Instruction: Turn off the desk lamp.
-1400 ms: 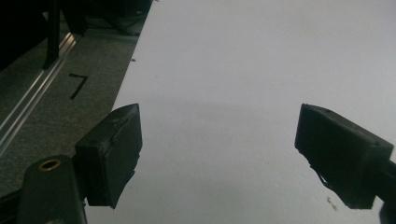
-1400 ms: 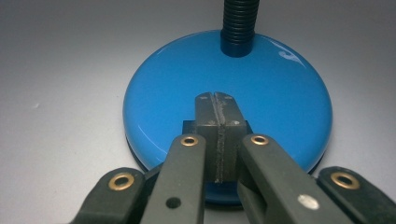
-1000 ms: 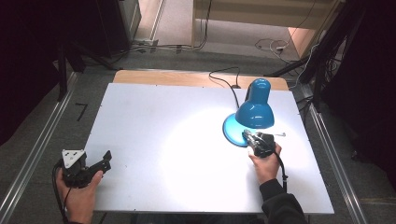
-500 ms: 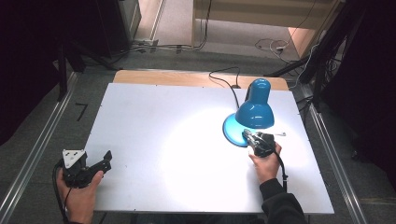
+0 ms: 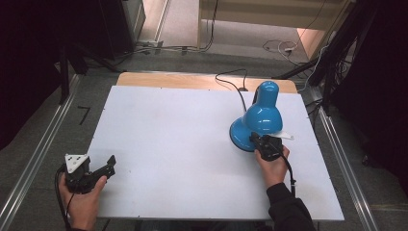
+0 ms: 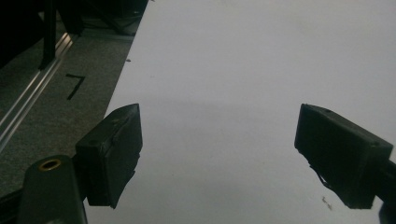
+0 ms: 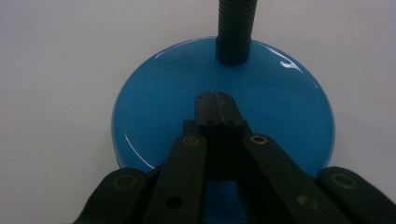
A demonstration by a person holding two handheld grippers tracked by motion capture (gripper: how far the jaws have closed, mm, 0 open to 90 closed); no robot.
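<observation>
The one change is the light — a second ago the lamp [image 5: 262, 118] threw a bright pool across the white table [image 5: 183, 144]; now the board lies evenly dim. Everything else matches: the blue lamp stands at the table's right side, shade bent over its round base [image 7: 224, 121]. The right gripper [image 5: 260, 143] sits with jaws closed together, tips over that base, nothing between them. The left gripper [image 5: 109, 166] rests at the near left corner — jaws wide apart, empty.

Lamp [image 5: 261, 120] on table's [image 5: 183, 144] right side — cable [image 5: 231, 82] behind.
</observation>
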